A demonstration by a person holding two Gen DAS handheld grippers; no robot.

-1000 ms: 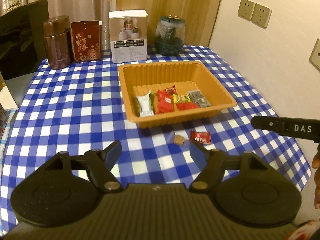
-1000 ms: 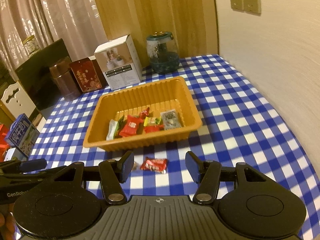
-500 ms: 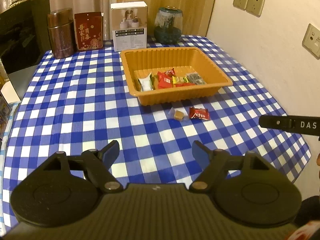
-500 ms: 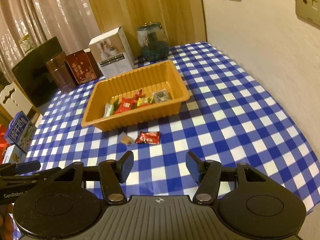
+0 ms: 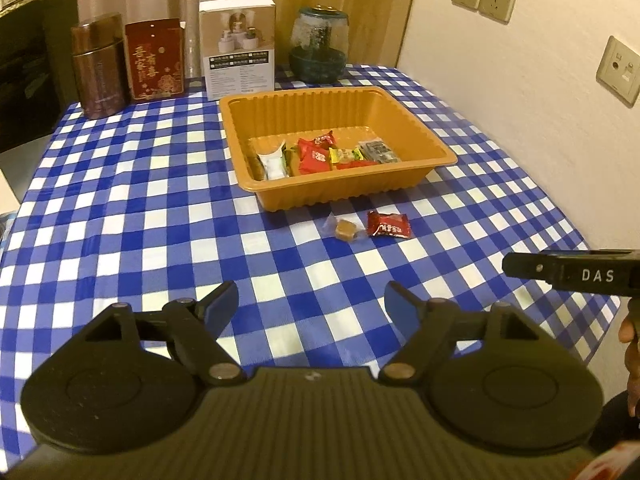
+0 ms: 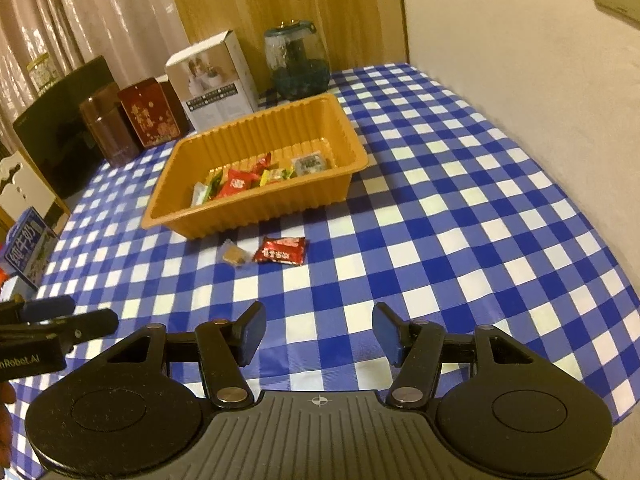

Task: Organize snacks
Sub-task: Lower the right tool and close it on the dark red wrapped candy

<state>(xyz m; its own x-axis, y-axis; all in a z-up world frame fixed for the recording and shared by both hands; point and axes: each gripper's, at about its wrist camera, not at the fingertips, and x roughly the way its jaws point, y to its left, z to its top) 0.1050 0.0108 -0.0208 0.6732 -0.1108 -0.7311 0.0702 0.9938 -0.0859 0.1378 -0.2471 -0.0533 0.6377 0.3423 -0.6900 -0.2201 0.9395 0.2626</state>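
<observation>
The left gripper (image 5: 311, 303) and right gripper (image 6: 319, 333) hung over the checked tablecloth (image 5: 120, 208), both with blue-padded jaws spread and empty, well short of the tray (image 5: 400, 112). Just before the tray's ribbed near wall lay a red foil packet (image 5: 389, 225) and, beside it, a clear-wrapped tan sweet (image 5: 345, 228). The orange plastic tray held several crinkled wrappers (image 5: 316, 156); their print was unreadable. Behind the tray stood a white box (image 5: 239, 48), its base hidden.
</observation>
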